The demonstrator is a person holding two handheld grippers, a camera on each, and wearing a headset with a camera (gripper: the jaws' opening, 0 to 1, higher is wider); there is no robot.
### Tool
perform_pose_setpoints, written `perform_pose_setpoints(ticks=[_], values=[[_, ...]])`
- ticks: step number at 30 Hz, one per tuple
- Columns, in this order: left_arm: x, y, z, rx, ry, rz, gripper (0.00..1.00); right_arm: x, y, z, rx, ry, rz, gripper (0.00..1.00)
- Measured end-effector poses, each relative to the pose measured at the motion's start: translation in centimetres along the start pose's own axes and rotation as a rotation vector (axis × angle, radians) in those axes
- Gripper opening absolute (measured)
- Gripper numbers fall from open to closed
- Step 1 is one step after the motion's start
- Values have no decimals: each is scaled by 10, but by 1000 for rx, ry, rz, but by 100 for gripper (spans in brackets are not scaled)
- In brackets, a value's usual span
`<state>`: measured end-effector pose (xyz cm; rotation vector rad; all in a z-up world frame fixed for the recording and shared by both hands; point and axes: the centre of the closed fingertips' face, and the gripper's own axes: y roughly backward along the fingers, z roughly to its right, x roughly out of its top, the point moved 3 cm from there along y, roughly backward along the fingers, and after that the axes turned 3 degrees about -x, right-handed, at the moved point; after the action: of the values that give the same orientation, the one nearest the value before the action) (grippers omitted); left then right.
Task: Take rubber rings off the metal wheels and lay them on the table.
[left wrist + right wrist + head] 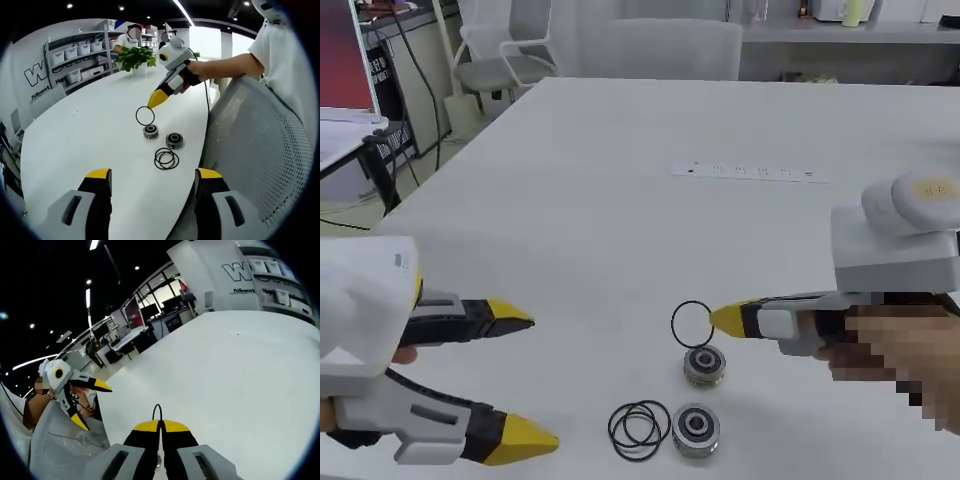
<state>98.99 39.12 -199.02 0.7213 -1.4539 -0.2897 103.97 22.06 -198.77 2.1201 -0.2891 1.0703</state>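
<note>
Jaws of our right gripper (720, 320) are clamped on a black rubber ring (692, 323), held upright just above the far wheel (704, 363); we cannot tell whether ring and wheel touch; the near wheel (695, 430) lies close in front of it, with loose rings (640, 428) overlapping flat on the white table (620, 200) just beside it; our left gripper (525, 378) hangs with jaws spread wide, grasping nothing, well apart from the wheels.
</note>
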Motion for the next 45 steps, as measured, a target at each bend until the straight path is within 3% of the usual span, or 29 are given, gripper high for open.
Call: perform_pose_setpoints(ticks=[14, 30, 36, 45], values=[[-16, -7, 13, -5, 69, -1, 67, -2, -7, -33, 82, 62, -39, 0], [-21, -9, 18, -14, 78, -14, 68, -43, -32, -64, 167, 214, -220, 0], [-22, -9, 17, -10, 77, -19, 68, -59, -39, -67, 167, 274, -278, 0], [-23, -9, 17, -9, 74, -27, 68, -69, -43, -59, 132, 318, -309, 0]])
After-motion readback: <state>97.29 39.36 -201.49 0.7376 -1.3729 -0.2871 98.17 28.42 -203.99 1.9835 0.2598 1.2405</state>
